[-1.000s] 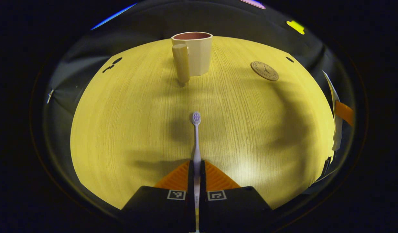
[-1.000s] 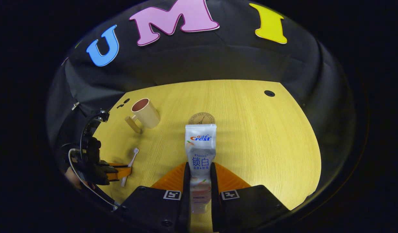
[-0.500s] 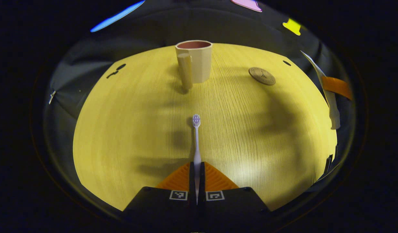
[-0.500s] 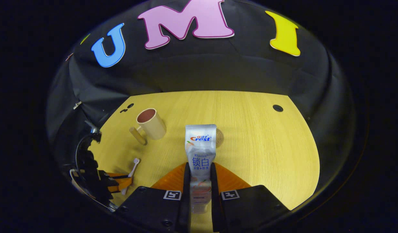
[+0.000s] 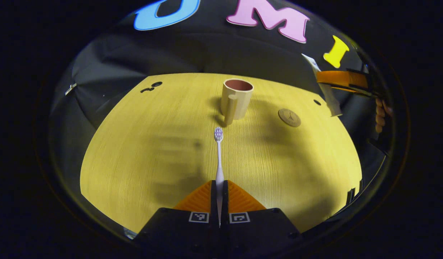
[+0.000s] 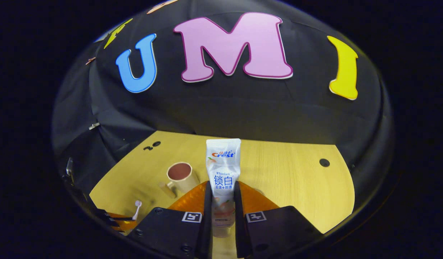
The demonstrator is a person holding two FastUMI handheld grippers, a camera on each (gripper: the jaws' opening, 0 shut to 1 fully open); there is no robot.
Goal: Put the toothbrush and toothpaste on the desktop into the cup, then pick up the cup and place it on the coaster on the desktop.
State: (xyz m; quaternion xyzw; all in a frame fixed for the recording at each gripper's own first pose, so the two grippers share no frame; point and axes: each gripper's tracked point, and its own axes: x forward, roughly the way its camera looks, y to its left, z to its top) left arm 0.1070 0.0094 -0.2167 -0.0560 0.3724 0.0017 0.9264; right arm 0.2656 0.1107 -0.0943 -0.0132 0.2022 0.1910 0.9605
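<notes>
Presently, the left gripper (image 5: 219,187) is clamped on the handle of the white toothbrush (image 5: 218,154), raised over the yellow wood-grain desktop (image 5: 142,144). Ahead stands the beige handled cup (image 5: 236,99), upright, with the round brown coaster (image 5: 289,117) apart to its right. The right gripper (image 6: 221,201) grips the white toothpaste tube (image 6: 222,169), held upright above the desktop.

Left gripper (image 5: 219,187) at bottom centre, fingers closed on white toothbrush (image 5: 218,158), both pressing handle. Toothbrush points straight away, bristle head at far end, lifted above yellow wood-grain desktop (image 5: 142,151). Beige cup with pink inside (image 5: 236,99) upright on far part of desktop, handle facing near. Round brown coaster (image 5: 289,117) flat, right of cup, apart from it. Far right: right gripper (image 5: 342,79) holding white toothpaste tube (image 5: 325,93) in air; person's hand (image 5: 379,115) behind it.
</notes>
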